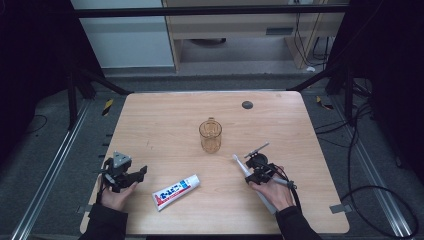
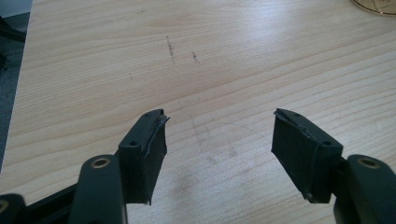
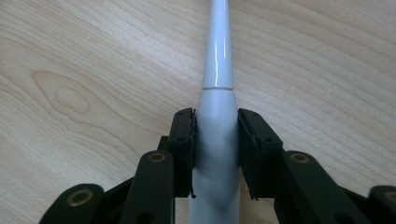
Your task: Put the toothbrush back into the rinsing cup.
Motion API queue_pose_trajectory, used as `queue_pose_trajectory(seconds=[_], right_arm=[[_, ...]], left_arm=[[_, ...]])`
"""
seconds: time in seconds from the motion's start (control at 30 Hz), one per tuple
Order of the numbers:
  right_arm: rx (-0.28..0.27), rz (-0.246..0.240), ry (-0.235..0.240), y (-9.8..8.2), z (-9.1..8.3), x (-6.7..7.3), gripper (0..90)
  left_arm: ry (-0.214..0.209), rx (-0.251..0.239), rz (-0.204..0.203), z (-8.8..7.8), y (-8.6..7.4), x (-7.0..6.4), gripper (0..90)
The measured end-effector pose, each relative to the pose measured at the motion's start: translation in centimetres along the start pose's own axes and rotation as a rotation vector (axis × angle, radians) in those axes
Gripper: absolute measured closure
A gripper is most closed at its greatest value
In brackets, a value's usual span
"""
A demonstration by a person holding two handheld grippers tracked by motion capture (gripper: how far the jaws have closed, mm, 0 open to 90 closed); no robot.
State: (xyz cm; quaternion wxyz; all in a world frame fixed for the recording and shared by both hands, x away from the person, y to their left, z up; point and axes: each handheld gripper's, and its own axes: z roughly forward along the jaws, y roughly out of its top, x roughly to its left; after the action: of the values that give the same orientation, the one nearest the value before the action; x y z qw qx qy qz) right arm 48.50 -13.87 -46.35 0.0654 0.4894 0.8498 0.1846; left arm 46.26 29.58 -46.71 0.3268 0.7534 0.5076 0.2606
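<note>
The right gripper [image 1: 248, 169] sits near the front right part of the tabletop [image 1: 165, 125], held in the person's right hand [image 1: 274, 192]. Its jaws are clamped on the white body of an electric toothbrush [image 1: 239, 164]; in the right gripper view both pads press against the sides of the toothbrush [image 3: 215, 121], just below the seam where the thicker handle narrows into the slim neck. The toothbrush lies at a slant, its neck pointing away from the front edge toward the middle of the tabletop, and its handle running back under the right hand toward the front edge. Whether the toothbrush rests on the wood or is lifted off it cannot be told. The left gripper [image 1: 131, 175] is near the front left corner, held in the person's left hand [image 1: 117, 196]. In the left gripper view [image 2: 219, 135] its jaws stand wide apart with bare wood between them and nothing held. A toothpaste tube [image 1: 175, 191] lies flat near the front edge, between the two grippers and nearer the left one, apart from both. A clear amber mug [image 1: 210, 135] stands upright near the centre of the tabletop, beyond the tip of the toothbrush and apart from it. A small dark round disc [image 1: 247, 105] sits near the far edge.
</note>
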Motion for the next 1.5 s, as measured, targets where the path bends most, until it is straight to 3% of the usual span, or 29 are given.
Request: queue_pose_trajectory(seconds=[0.5,0.73,0.93,1.1,1.5], right_arm=[[-0.114,0.019,0.030,-0.3,-2.3,-0.9,67.9],[-0.200,0.028,0.022,-0.4,-3.6,-0.8,68.0],[-0.303,0.042,0.024,-0.6,-5.1,-1.1,68.0],[-0.420,0.054,0.032,-0.9,-6.0,-1.4,68.0],[-0.637,0.090,0.051,-1.7,-7.1,-1.8,67.9]], left_arm=[[0.000,-0.001,0.000,0.0,0.0,0.0,34.6],[0.002,-0.001,0.003,-0.1,0.0,0.0,34.7],[0.000,-0.001,0.001,0.0,0.0,0.0,34.7],[0.003,-0.009,0.001,-0.1,0.0,0.0,34.7],[0.006,-0.013,-0.006,-0.1,0.0,0.0,34.7]])
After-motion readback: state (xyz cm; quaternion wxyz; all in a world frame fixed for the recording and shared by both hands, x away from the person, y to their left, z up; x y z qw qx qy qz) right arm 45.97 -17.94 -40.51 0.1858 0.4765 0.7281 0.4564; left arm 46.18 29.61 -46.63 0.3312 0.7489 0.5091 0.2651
